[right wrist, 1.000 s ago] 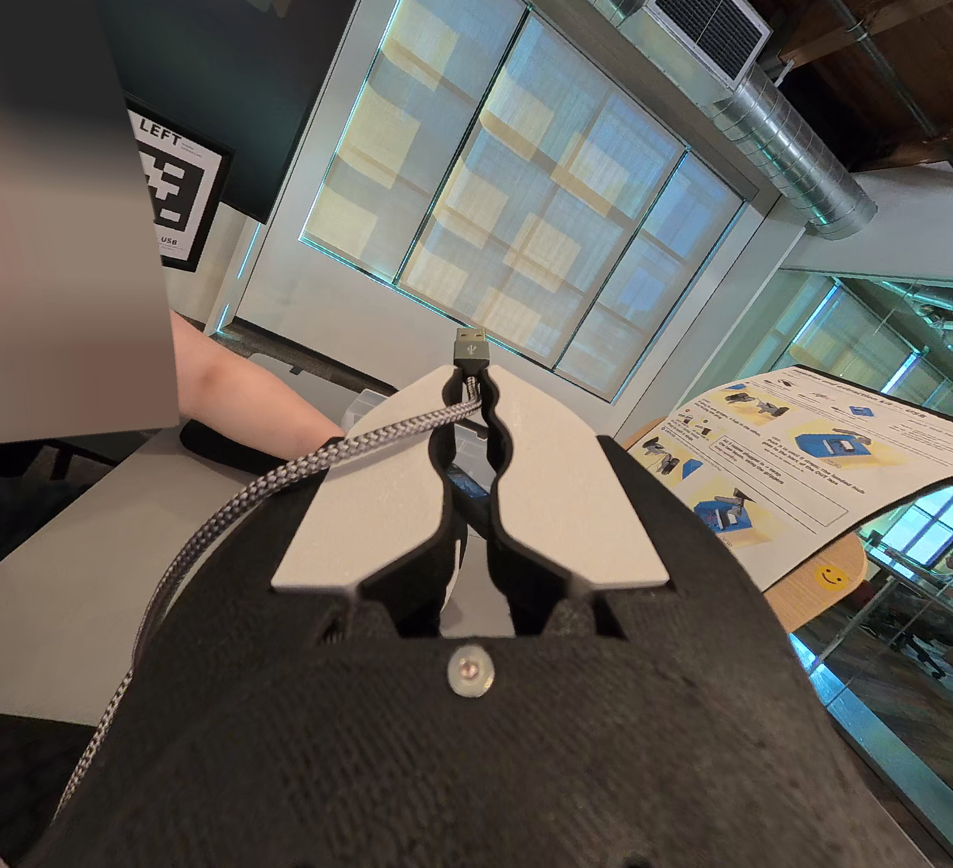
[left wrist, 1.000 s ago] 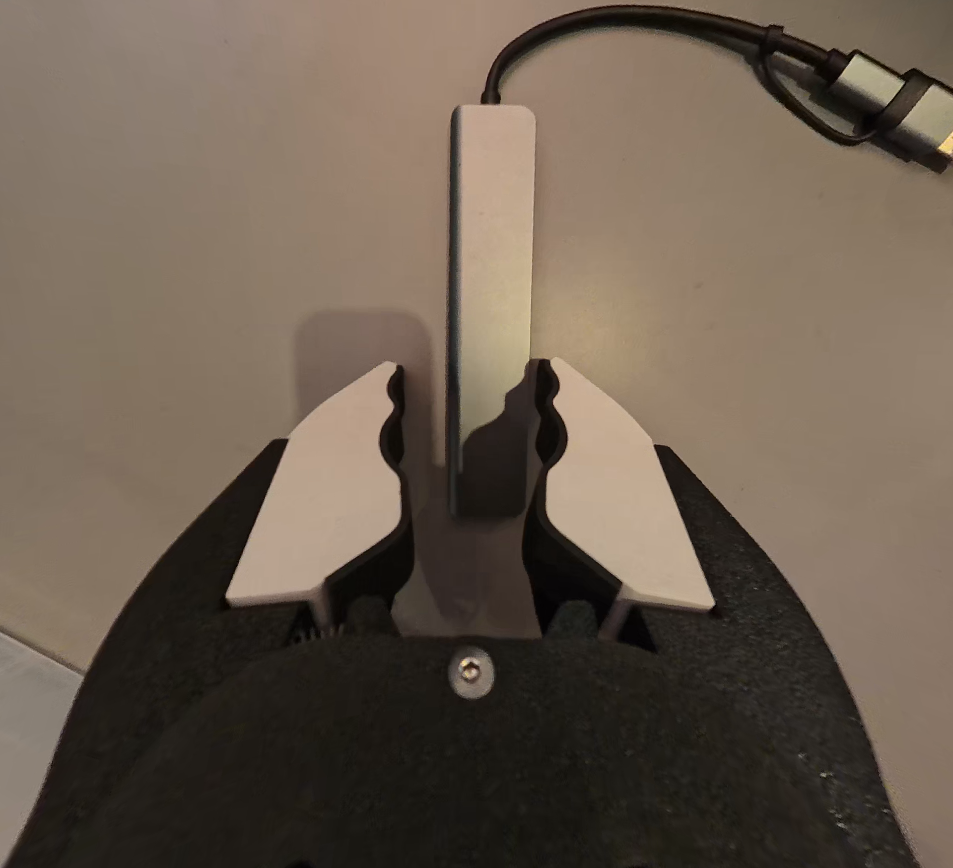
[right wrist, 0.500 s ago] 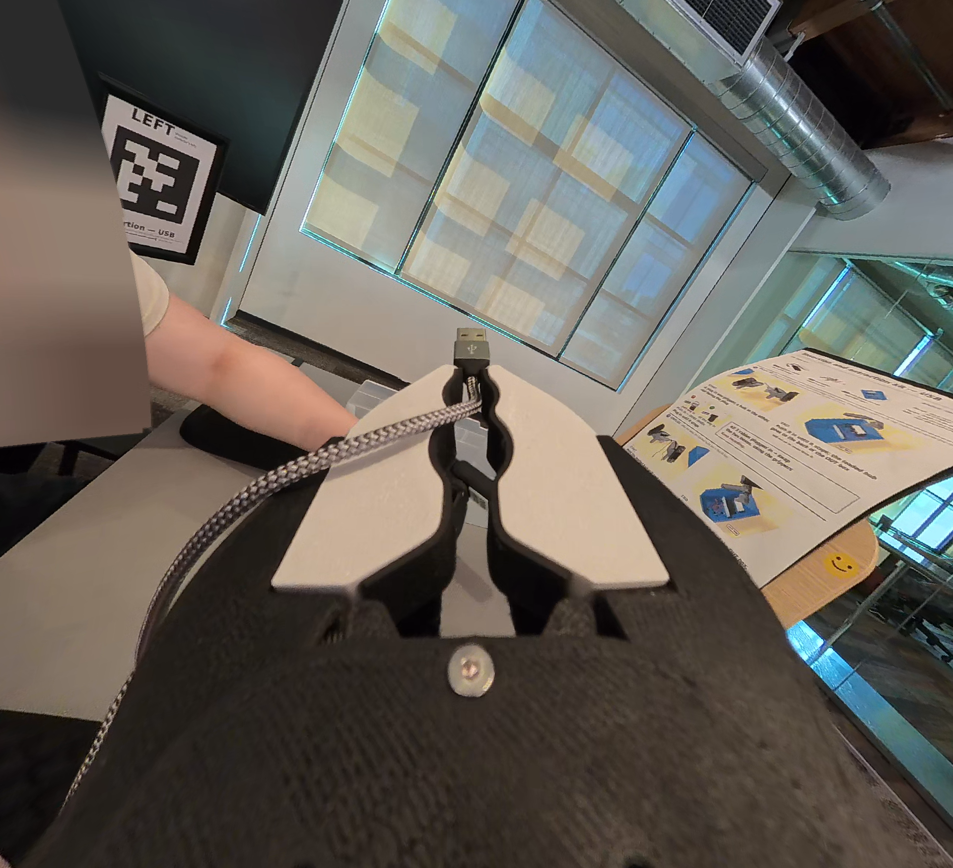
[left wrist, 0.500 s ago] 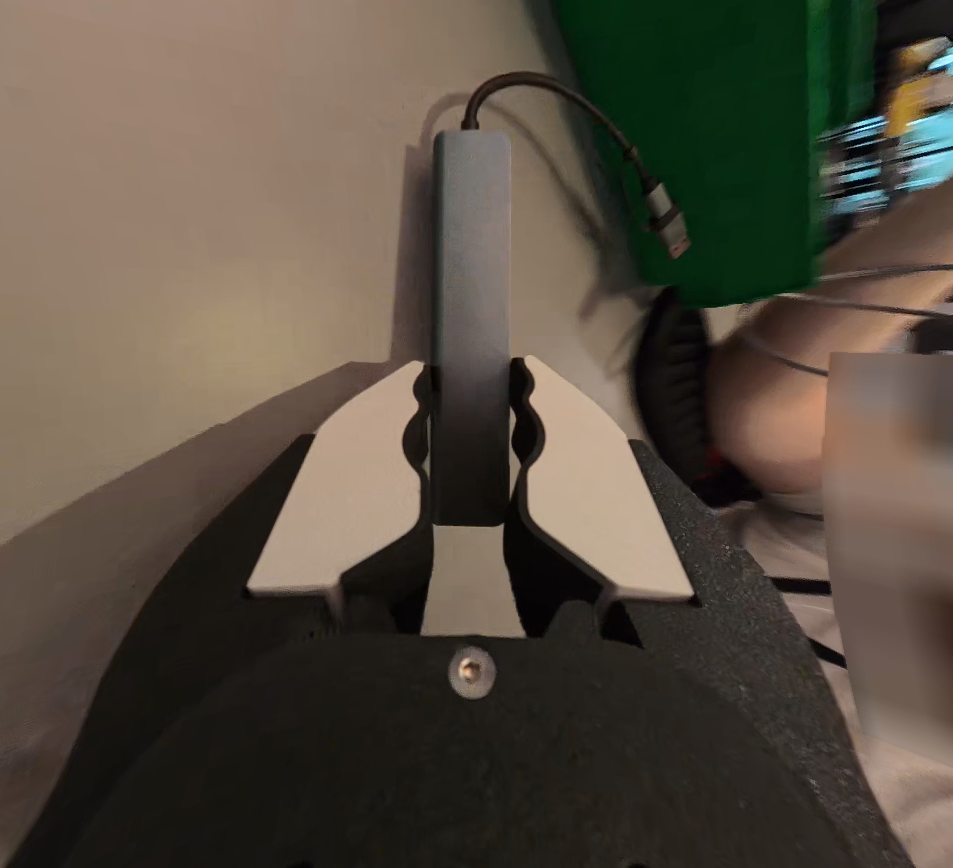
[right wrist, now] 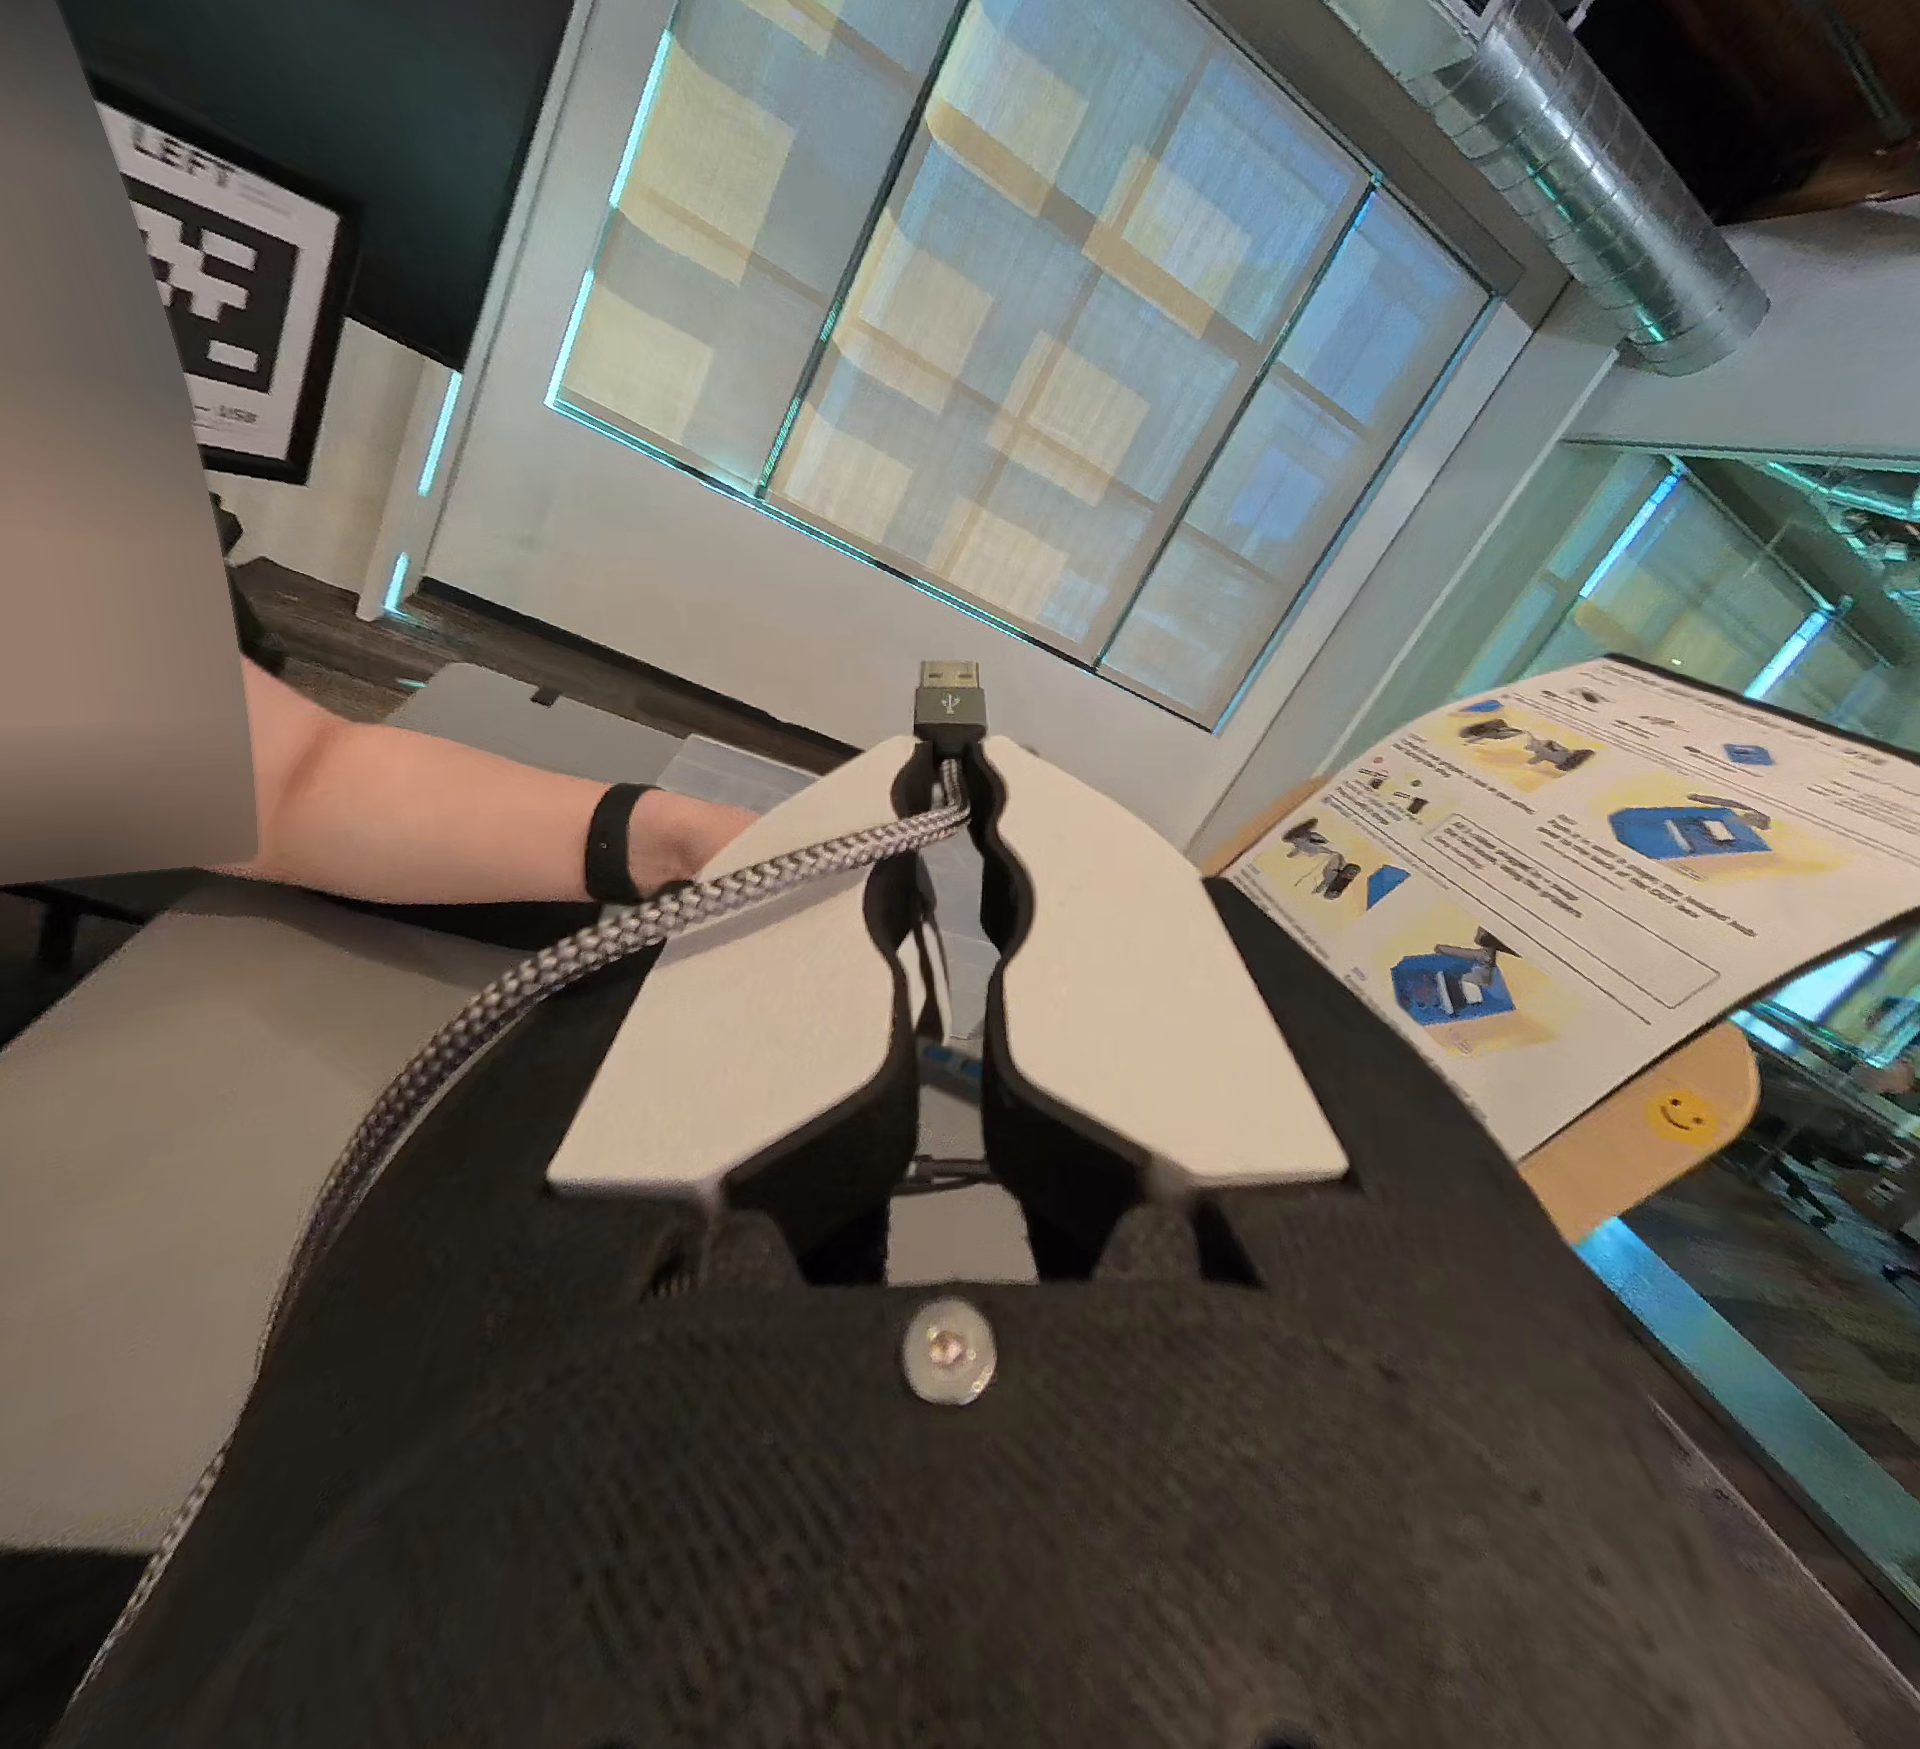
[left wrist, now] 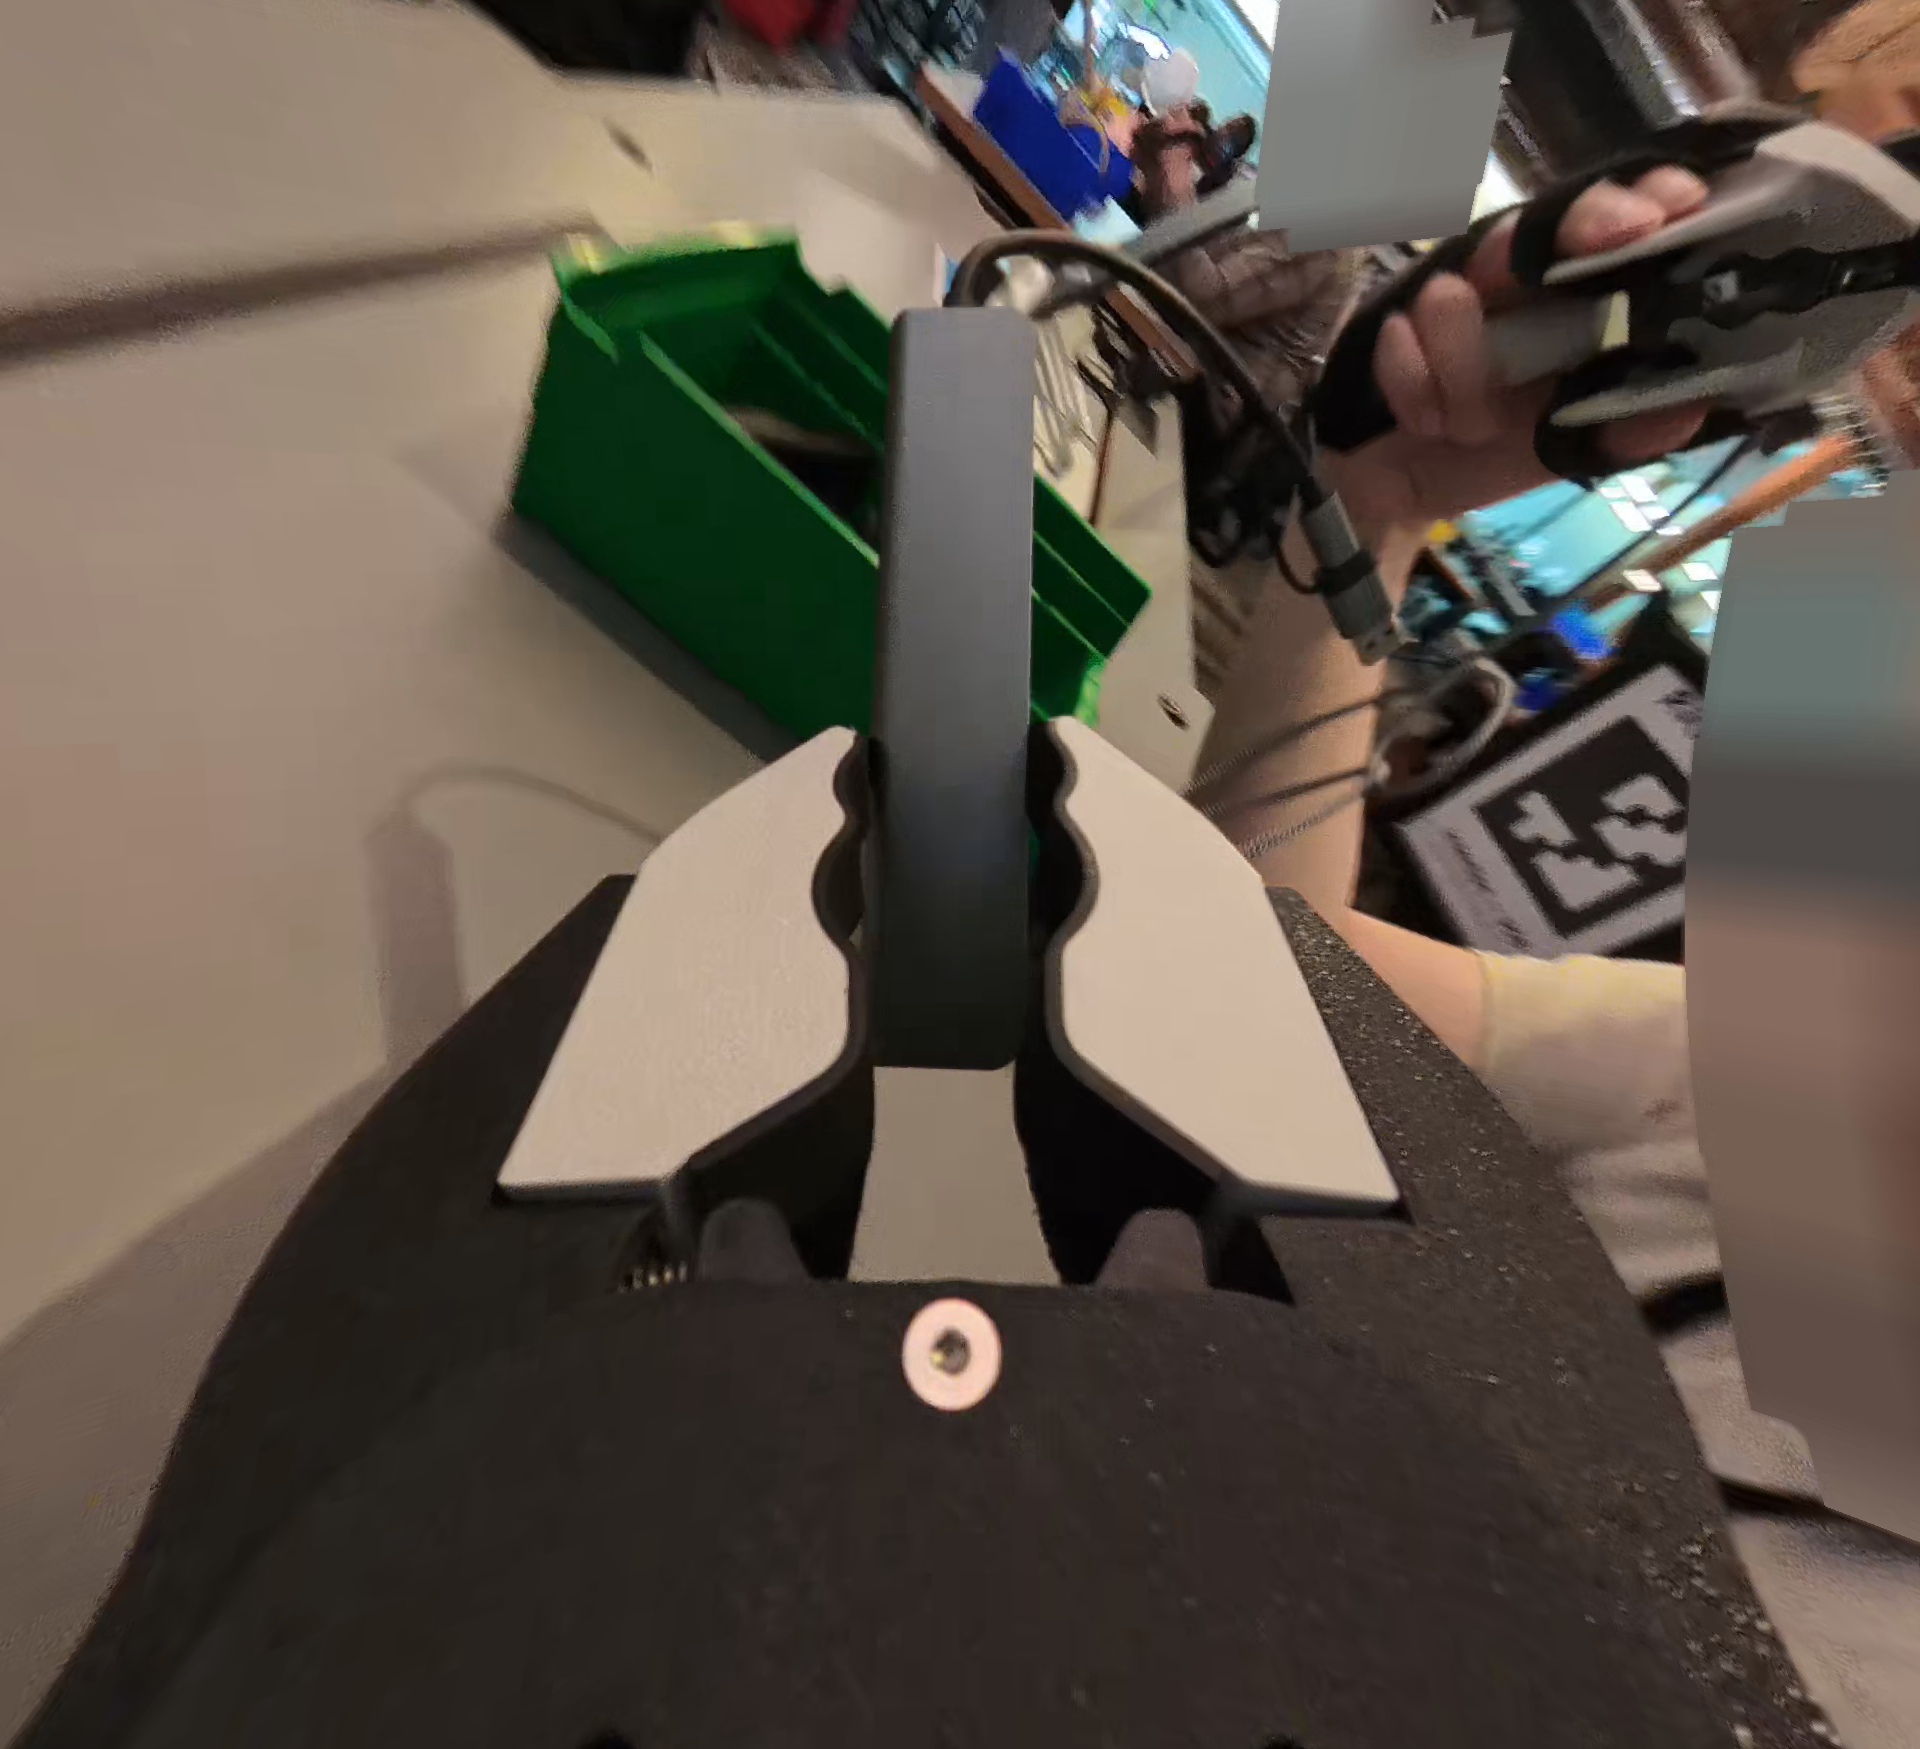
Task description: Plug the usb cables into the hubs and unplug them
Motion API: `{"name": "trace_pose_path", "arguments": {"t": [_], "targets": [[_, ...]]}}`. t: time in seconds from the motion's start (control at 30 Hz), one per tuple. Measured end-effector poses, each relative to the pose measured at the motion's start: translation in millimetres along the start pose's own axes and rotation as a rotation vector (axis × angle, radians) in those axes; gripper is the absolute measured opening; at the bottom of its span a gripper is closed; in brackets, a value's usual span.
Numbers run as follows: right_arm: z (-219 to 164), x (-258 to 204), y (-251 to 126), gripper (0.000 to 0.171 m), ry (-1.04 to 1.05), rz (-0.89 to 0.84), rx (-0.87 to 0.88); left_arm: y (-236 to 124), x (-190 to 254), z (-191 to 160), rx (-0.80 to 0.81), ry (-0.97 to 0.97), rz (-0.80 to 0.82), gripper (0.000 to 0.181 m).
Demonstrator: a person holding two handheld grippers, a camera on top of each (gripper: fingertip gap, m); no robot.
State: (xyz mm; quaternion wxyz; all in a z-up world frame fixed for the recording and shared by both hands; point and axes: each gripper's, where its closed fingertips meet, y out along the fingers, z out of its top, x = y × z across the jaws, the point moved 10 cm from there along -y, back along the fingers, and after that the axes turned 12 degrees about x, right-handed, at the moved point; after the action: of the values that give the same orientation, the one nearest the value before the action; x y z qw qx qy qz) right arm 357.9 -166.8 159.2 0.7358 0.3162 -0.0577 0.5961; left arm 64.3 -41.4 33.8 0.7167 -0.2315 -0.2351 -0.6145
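Between the fingers of the left gripper, a grey USB hub sits clamped, projecting forward above a green bin. Right gripper pinches a braided USB cable just behind its plug.

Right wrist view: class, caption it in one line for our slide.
Right gripper shut on a braided USB cable, plug pointing toward a big window.

Dark grey hub, green bin, grey-and-white braided cable.
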Motion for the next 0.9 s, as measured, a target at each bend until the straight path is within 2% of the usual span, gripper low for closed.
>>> {"name": "trace_pose_path", "arguments": {"t": [0.2,0.3,0.37,0.47,0.63,0.77,0.9], "targets": [[-8,-5,59,0.007,-0.229,-0.197,-0.119,-22,39,58,0.169,0.352,0.163,0.029],[-29,-13,94,0.007,-0.395,-0.271,-0.245,-43,49,62,0.326,0.438,0.201,0.029],[-46,-21,116,0.007,-0.494,-0.259,-0.318,-52,54,68,0.303,0.456,0.206,0.029],[-67,-29,138,0.007,-0.599,-0.277,-0.399,-64,67,72,0.357,0.509,0.21,0.028],[-79,-31,148,0.007,-0.589,-0.325,-0.375,-66,67,73,0.357,0.554,0.244,0.028],[-82,-26,147,0.007,-0.457,-0.346,-0.419,-67,63,74,0.38,0.53,0.222,0.028],[-83,-22,145,0.007,-0.436,-0.398,-0.414,-67,71,73,0.383,0.575,0.246,0.028]]}}
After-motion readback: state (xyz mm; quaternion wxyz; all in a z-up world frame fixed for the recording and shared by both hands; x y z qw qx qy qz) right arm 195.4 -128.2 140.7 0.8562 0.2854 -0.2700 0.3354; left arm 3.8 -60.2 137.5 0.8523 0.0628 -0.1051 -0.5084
